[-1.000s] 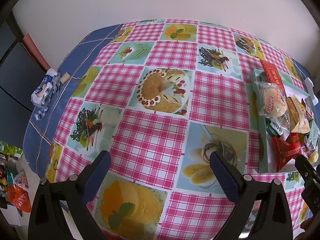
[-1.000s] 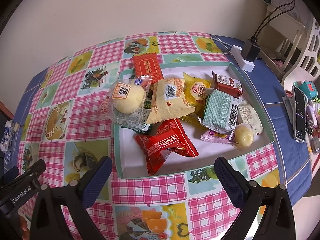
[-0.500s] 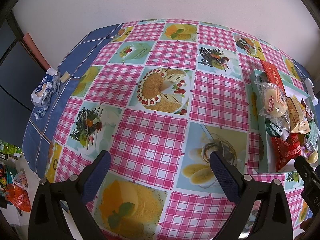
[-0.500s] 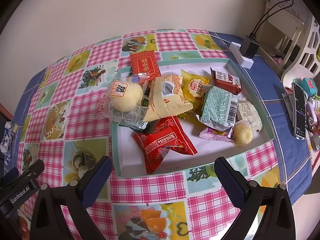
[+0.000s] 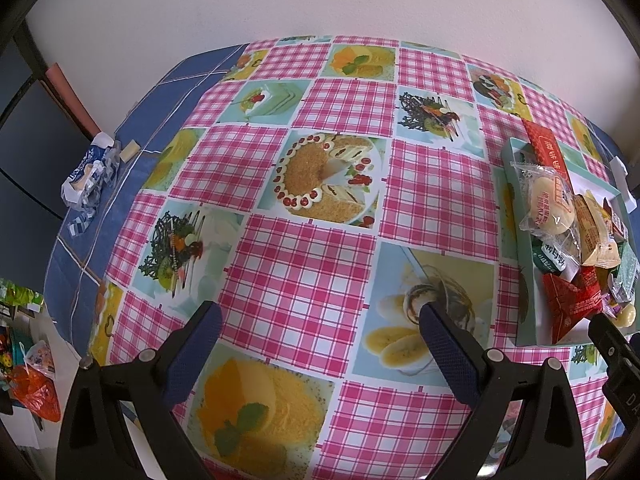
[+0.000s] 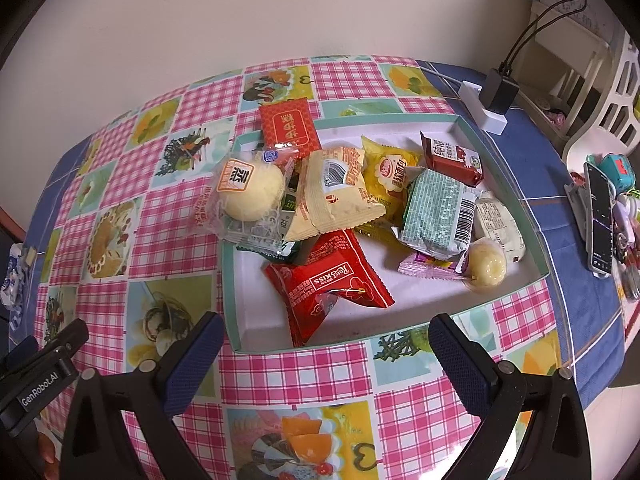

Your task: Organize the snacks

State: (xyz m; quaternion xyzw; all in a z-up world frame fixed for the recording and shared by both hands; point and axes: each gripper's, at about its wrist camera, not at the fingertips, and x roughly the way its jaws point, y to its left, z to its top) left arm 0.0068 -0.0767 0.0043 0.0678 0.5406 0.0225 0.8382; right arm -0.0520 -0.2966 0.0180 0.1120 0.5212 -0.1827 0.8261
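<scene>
Left wrist view. Left gripper (image 5: 318, 322): jaws spread wide, nothing between them, poised over the checked tablecloth (image 5: 296, 280). The snack tray (image 5: 524, 304) lies well off to the right of the right-hand jaw, its near corner about level with that jaw's tip. A bun in clear wrap (image 5: 550, 204) overhangs the tray's left wall. The tip of the right gripper shows at the lower right edge. A crumpled blue-white wrapper (image 5: 90, 176) sits far out beyond the left-hand jaw.

Right wrist view. Right gripper (image 6: 322, 338): jaws spread wide, empty. The tray (image 6: 236, 312) sits just ahead of the jaws, its near wall spanning the gap between them. Closest, ahead and centred between the jaws: red packet (image 6: 332, 280), lying flat on the tray floor. Further ahead: cream packet (image 6: 334, 196), yellow packet (image 6: 390, 174), green-patterned packet (image 6: 436, 208), dark red packet (image 6: 450, 156). Toward the left-hand jaw's side: the bun (image 6: 250, 190). Toward the right-hand jaw's side: small round yellow sweet (image 6: 486, 266). A red sachet (image 6: 288, 126) leans over the far wall.

Handling, judged: all light, puffed film packs; slick, crinkly, collapse under squeeze. Contents probably crushable, so close gently. Red packet: take across its middle or by a crimped end seam. Bun soft; grip the loose wrap, not the bread. Packs overlap, so a lift may drag neighbours.
</scene>
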